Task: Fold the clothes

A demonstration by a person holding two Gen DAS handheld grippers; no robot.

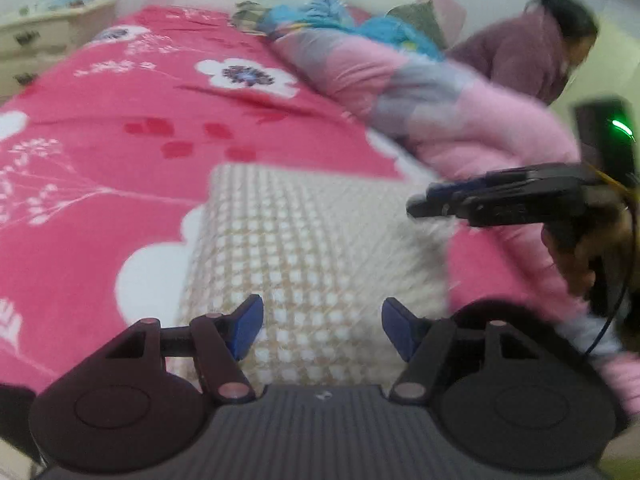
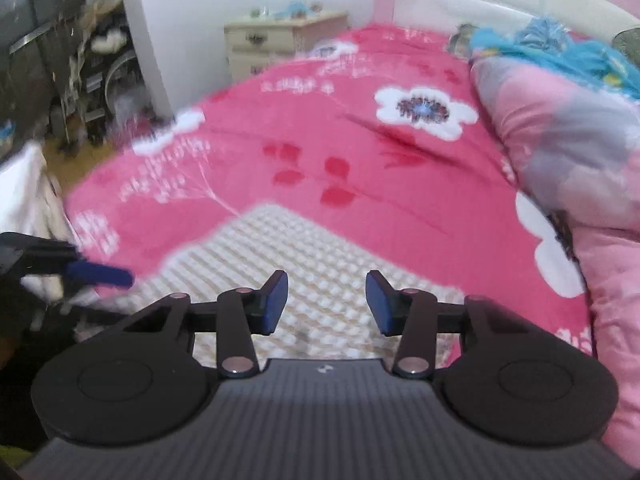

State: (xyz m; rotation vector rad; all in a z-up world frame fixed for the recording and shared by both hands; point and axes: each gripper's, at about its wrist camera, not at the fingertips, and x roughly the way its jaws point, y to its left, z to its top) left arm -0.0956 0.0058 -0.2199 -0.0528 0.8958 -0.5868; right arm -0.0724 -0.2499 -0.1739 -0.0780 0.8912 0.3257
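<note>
Both grippers up and empty over the folded knit on the bed!
Left gripper (image 1: pixel 322 330) fingers wide, right gripper (image 2: pixel 327 304) narrower, nothing held; the cream checked garment (image 1: pixel 304 248) lies near on the pink bedspread (image 1: pixel 120 120), and a blind regrab could catch only the top layer, undoing the fold.

Home bedroom. Bed with pink floral bedspread (image 2: pixel 360 152) and padded white headboard (image 2: pixel 500 4), rolled pink quilt (image 1: pixel 460 120) along one side, cream nightstand (image 2: pixel 280 40) by the wall, cluttered shelving (image 2: pixel 80 80) beyond.
</note>
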